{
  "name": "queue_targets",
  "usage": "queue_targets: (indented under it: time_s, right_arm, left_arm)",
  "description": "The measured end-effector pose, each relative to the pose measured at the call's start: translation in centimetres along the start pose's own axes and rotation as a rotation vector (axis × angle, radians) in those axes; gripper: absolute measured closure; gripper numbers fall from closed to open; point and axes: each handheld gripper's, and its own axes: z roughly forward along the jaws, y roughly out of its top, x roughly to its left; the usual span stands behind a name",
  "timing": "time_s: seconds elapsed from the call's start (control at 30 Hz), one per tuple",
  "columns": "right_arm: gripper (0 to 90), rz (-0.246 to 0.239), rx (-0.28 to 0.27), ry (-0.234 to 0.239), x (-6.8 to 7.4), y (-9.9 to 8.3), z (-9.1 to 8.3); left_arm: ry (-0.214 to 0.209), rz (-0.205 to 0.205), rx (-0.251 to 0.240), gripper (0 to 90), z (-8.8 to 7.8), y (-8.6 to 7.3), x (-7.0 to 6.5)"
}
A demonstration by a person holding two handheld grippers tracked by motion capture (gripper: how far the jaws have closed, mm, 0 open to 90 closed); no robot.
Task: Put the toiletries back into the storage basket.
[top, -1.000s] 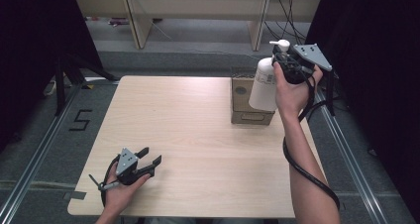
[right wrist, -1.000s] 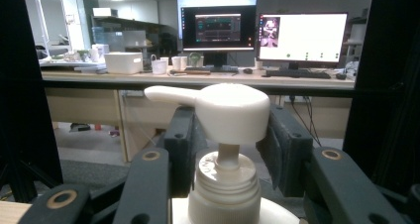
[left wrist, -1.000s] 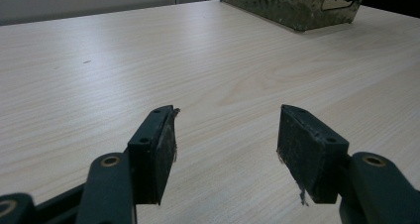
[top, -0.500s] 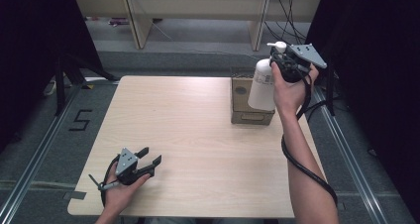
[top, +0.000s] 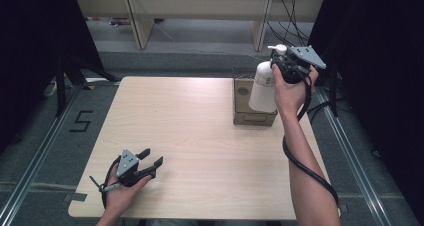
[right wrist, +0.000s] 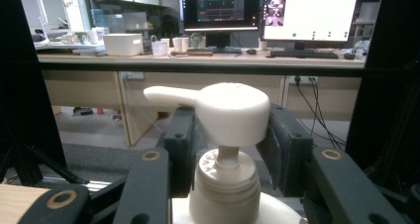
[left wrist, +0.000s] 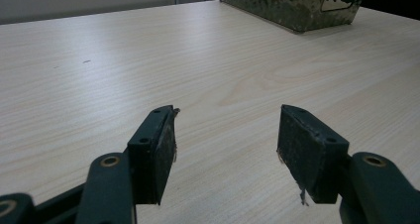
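High view — right gripper [top: 278, 66] raised, jaws clamping pump bottle [top: 262, 86] | left gripper [top: 150, 162] low, jaws apart.

We see the right hand-held gripper [top: 281, 66] lifting a white pump bottle [top: 263, 86] above a box [top: 243, 102]; the left hand-held gripper [top: 151, 157] rests open on the tabletop [top: 190, 136].

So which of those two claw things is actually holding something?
The right gripper, raised over the box, clamps the white pump bottle. The left gripper sits open, holding nothing.
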Motion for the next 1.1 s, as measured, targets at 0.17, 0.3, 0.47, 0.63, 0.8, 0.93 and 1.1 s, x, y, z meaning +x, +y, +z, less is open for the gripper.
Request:
queue_targets:
  time_s: [0.17,0.3,0.47,0.63,0.8,0.93,1.1]
  right_arm:
    - [60.3,-0.007,0.006,0.004,-0.1,-0.2,0.3]
    - [60.3,-0.013,0.005,0.0,-0.2,-0.4,0.4]
    - [60.3,-0.015,0.013,0.006,-0.3,-0.6,0.5]
    - [60.3,-0.013,0.017,-0.001,-0.2,-0.9,0.5]
    - [60.2,-0.023,0.027,0.006,-0.3,-1.1,0.6]
    - [60.3,-0.021,0.025,0.003,-0.3,-1.2,0.6]
    - [60.3,-0.025,0.024,0.003,-0.4,-1.3,0.5]
  left_arm:
    - [-0.002,0.0,-0.002,39.0,0.0,0.0,0.0]
    - [-0.002,0.0,-0.001,39.0,0.0,0.0,0.0]
    - [-0.001,0.001,0.001,39.0,0.0,0.0,0.0]
    - [-0.002,0.0,-0.001,39.0,0.0,0.0,0.0]
    - [-0.002,0.002,0.001,39.0,0.0,0.0,0.0]
    - [-0.002,0.002,0.002,39.1,0.0,0.0,0.0]
    - [-0.003,0.002,-0.002,39.0,0.0,0.0,0.0]
